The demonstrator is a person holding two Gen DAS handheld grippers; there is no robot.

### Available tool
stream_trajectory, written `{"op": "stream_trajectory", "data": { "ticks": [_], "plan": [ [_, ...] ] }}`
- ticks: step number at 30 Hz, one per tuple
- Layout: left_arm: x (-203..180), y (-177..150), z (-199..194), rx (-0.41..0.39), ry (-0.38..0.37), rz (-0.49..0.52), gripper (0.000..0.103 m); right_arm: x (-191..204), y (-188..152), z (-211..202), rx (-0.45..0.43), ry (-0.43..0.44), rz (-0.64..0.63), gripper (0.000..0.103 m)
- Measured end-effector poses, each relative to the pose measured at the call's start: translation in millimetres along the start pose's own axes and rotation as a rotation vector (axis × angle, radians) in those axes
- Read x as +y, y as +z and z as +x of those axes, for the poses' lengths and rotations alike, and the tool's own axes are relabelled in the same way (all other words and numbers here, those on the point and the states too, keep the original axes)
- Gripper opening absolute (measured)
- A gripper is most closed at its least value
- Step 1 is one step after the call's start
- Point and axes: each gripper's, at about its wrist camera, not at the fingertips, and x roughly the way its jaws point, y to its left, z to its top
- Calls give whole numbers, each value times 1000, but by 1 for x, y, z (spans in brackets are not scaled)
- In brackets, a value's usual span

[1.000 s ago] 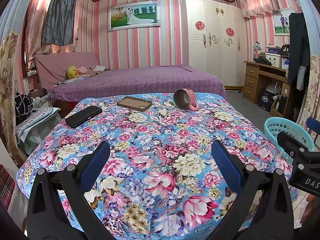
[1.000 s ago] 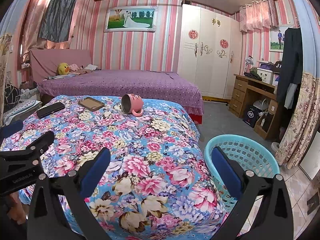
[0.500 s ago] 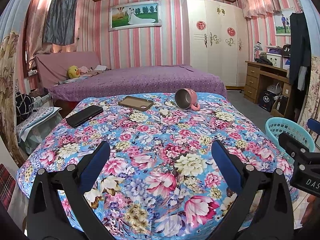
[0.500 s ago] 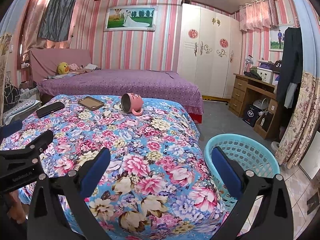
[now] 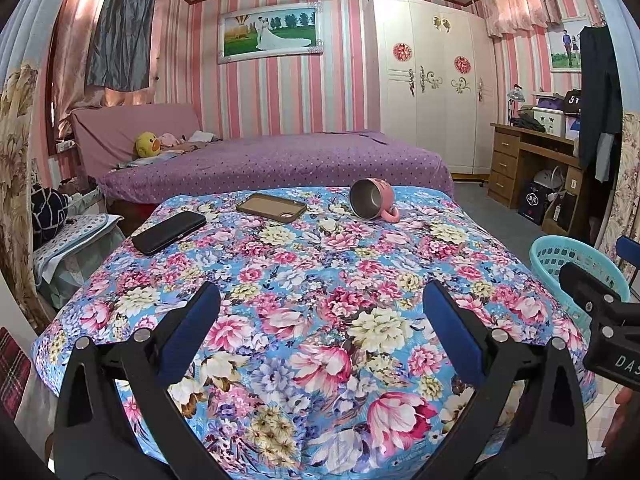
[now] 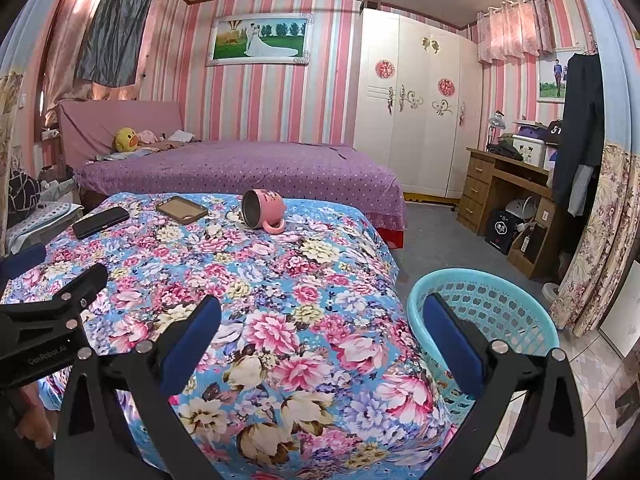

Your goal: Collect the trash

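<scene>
A floral cloth covers the table (image 5: pixel 320 280) (image 6: pixel 248 280). At its far end a pink mug (image 5: pixel 373 199) (image 6: pixel 263 208) lies on its side, beside a brown phone case (image 5: pixel 271 207) (image 6: pixel 182 209) and a black phone (image 5: pixel 169 232) (image 6: pixel 101 222). A turquoise basket (image 6: pixel 496 300) (image 5: pixel 576 264) stands on the floor right of the table. My left gripper (image 5: pixel 320 312) hovers open over the near edge, holding nothing. Open too, my right gripper (image 6: pixel 320 312) spans the table's right corner and the basket rim. No loose trash is visible on the cloth.
A purple bed (image 5: pixel 280 164) lies behind the table, with a white wardrobe (image 5: pixel 432 88) and a wooden desk (image 5: pixel 532 168) at the right. Clutter sits left of the table (image 5: pixel 64 232). Tiled floor (image 6: pixel 600 380) shows by the basket.
Both views have shifted very slightly; the grippers stay open and nothing on the table has moved.
</scene>
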Motion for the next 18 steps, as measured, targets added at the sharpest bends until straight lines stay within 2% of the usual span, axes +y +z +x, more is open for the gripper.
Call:
{"op": "stream_trajectory", "data": {
  "ticks": [18],
  "plan": [
    [-1, -1, -1, 0, 4, -6, 98, -2, 2, -2, -9, -11, 0, 99]
  ]
}}
